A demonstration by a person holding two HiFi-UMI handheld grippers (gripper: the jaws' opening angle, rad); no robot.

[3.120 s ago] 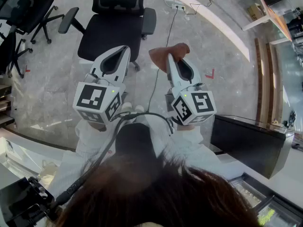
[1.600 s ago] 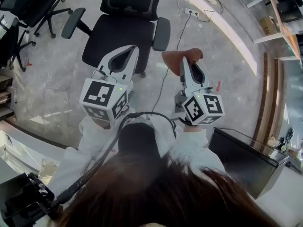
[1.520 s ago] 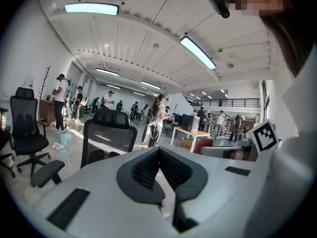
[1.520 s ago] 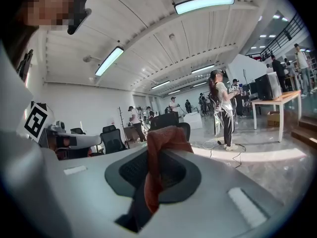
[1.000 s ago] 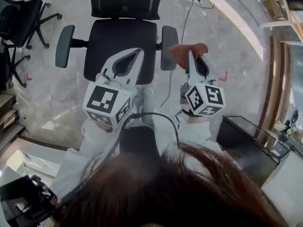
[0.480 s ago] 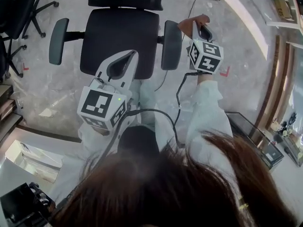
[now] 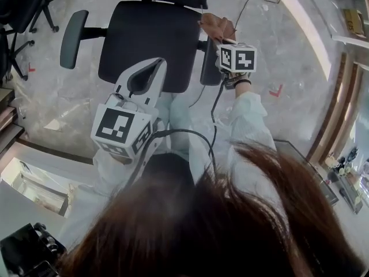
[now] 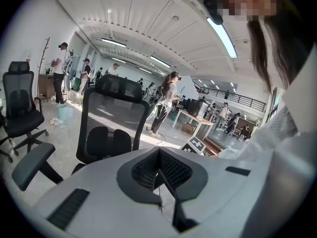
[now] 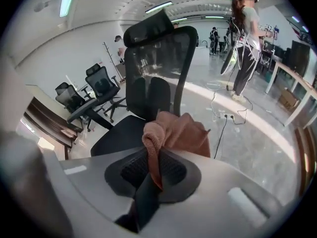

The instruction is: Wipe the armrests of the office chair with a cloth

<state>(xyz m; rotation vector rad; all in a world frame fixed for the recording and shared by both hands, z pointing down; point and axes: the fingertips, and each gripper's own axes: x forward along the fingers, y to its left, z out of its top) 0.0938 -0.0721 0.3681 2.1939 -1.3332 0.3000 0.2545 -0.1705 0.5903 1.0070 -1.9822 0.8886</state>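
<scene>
The chair is standing in front of me in the head view, seat towards me and backrest at 12 o'clock. Its two armrests are lying with their long axes running 12 to 6: the left armrest at the seat's 9 o'clock, the right armrest at its 3 o'clock.

My left hand-held gripper is hovering over the seat's 6 o'clock edge with its jaws pressed together and nothing between them. It is well apart from either armrest.

My right hand-held gripper is the nearer one. It is pointing down over the right armrest's 12 o'clock end and clamping the cloth, which is bunching out past the tips. I cannot tell whether the cloth is touching the pad yet.

I am judging that the wipe is about to start there, with the rest of that armrest lying towards 6 o'clock from the cloth.
</scene>
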